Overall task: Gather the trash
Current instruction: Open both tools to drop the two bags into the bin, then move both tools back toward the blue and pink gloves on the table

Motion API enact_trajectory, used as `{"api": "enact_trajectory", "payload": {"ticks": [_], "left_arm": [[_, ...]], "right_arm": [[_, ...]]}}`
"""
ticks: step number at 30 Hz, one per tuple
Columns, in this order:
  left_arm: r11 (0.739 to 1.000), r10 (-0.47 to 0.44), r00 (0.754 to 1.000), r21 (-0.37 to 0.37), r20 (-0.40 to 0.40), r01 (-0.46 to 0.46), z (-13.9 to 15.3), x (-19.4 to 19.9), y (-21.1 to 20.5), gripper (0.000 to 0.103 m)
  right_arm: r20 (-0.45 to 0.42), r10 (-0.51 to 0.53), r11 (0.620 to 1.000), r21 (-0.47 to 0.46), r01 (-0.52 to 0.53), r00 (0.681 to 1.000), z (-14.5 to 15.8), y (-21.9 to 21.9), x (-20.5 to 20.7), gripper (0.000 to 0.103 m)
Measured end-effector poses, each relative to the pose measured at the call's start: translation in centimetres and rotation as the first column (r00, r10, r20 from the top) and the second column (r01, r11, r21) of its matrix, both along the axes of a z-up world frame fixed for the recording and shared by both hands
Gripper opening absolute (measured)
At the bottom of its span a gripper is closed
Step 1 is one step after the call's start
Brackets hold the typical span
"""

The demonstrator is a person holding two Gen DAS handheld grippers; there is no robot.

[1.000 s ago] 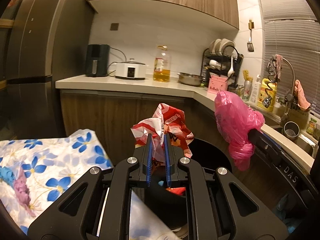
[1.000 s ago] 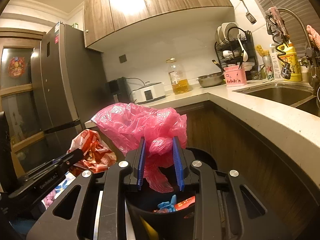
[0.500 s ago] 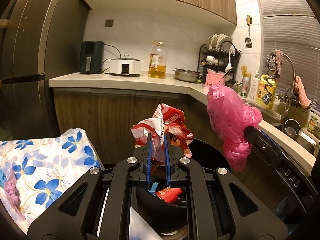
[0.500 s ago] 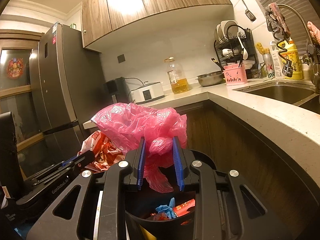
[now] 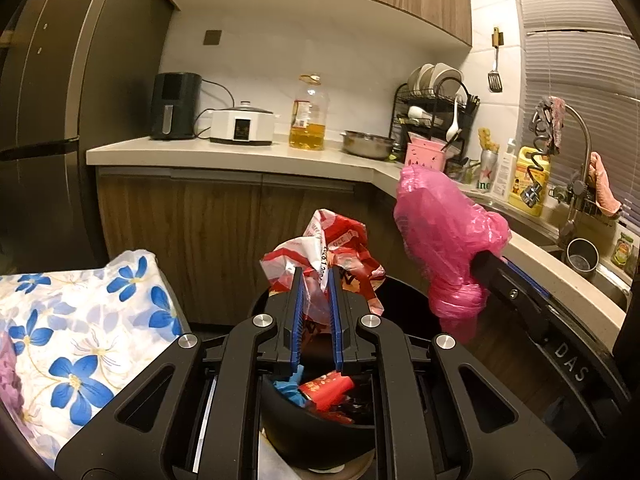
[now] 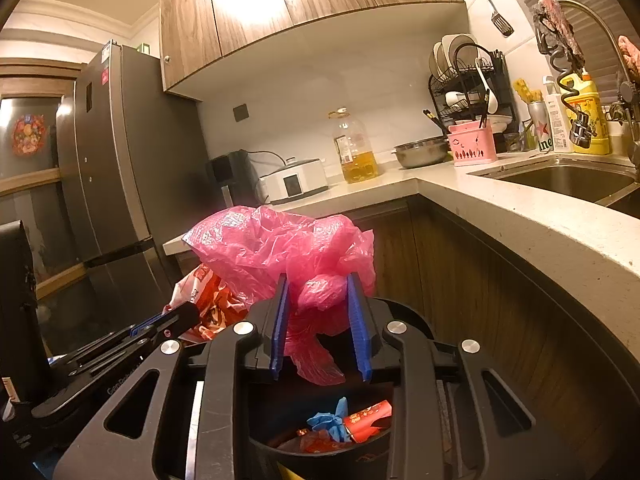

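Collecting trash, late stage: two items are held above the black bin (image 6: 404, 316), neither yet released. Item one, a crumpled red-and-white wrapper (image 5: 326, 252), is pinched between the nearly closed blue pads of the left gripper (image 5: 314, 280) and is carried over the near rim of the bin. Item two, a knotted pink plastic bag (image 6: 288, 252), is held by the right gripper (image 6: 319, 292); its jaws stand moderately apart and have just been opening a little, with the bag's bunched neck between them and seemingly touching the pads, and its tail hangs into the mouth of the bin. Already deposited, as seen inside the bin: a blue glove-like scrap (image 6: 330, 422), a red tube-shaped packet (image 6: 368, 418) and other red wrappers. Remaining, by judgement: both held items are to be dropped, the pink bag appearing the closer to release. Adjacent fixtures noted: a floral cloth (image 5: 80, 320) to the left, a worktop (image 6: 520, 216) and a sink (image 6: 568, 180) to the right. Whether further trash lies elsewhere cannot be told from these views.
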State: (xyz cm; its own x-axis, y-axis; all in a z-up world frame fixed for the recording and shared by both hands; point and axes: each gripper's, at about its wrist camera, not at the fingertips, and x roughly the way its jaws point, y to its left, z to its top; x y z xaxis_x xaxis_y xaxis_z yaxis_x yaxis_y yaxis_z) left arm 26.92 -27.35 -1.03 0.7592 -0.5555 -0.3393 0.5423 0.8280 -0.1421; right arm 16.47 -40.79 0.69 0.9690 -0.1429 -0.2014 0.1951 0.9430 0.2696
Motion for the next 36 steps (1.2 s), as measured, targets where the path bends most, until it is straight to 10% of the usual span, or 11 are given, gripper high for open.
{"api": "enact_trajectory", "payload": {"ticks": [5,15,26,36], "left_arm": [[1.0,-0.028,0.999,-0.009,-0.03,0.028,-0.9,0.7,-0.1,0.018],[0.998,0.061,0.996,-0.018,-0.058,-0.063,-2.2,1.4,1.6,0.075],[0.982,0.188,0.981,0.023,-0.039,-0.187,-2.7,-0.5,5.3,0.084],[0.916,0.395,0.919,0.071,0.014,-0.395,-3.7,-3.1,13.3,0.084]], "right_arm": [[-0.01,0.013,0.999,0.033,-0.013,1.0,-0.6,-0.7,0.7,0.061],[-0.03,-0.009,0.999,0.041,0.011,0.999,-1.0,-1.3,0.6,0.062],[-0.033,0.004,1.0,0.031,-0.003,0.999,-0.6,0.0,-0.1,0.074],[-0.03,0.111,0.994,0.008,-0.111,0.993,0.0,5.0,0.0,0.076]]}}
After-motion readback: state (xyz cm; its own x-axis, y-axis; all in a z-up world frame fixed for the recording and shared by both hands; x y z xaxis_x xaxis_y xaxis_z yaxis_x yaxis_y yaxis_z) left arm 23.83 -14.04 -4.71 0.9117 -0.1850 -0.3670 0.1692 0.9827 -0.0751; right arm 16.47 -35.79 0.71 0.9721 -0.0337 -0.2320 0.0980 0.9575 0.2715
